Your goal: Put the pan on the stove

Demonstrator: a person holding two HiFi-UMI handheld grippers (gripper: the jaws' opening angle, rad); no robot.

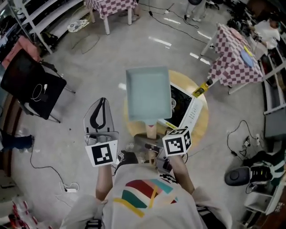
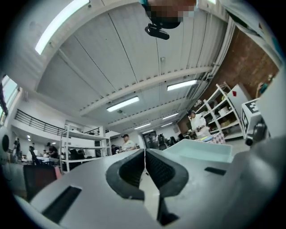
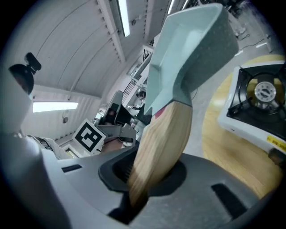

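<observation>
A pale teal rectangular pan (image 1: 147,93) with a wooden handle (image 1: 152,130) hangs in the air over the left part of a white portable gas stove (image 1: 187,109). The stove lies on a round wooden table (image 1: 203,125). My right gripper (image 1: 152,137) is shut on the wooden handle (image 3: 163,142), with the pan (image 3: 192,53) tilted up ahead and the stove (image 3: 258,103) off to the right. To the left of the pan, over the floor, my left gripper (image 1: 101,112) is shut and holds nothing; its jaws (image 2: 144,155) meet at the tips.
Two checkered tables (image 1: 234,58) (image 1: 111,6) stand at the back right and back middle. A black chair (image 1: 31,89) and shelving (image 1: 40,20) are at the left. Cables (image 1: 44,167) trail over the floor. Standing people (image 2: 199,125) and racks show far off.
</observation>
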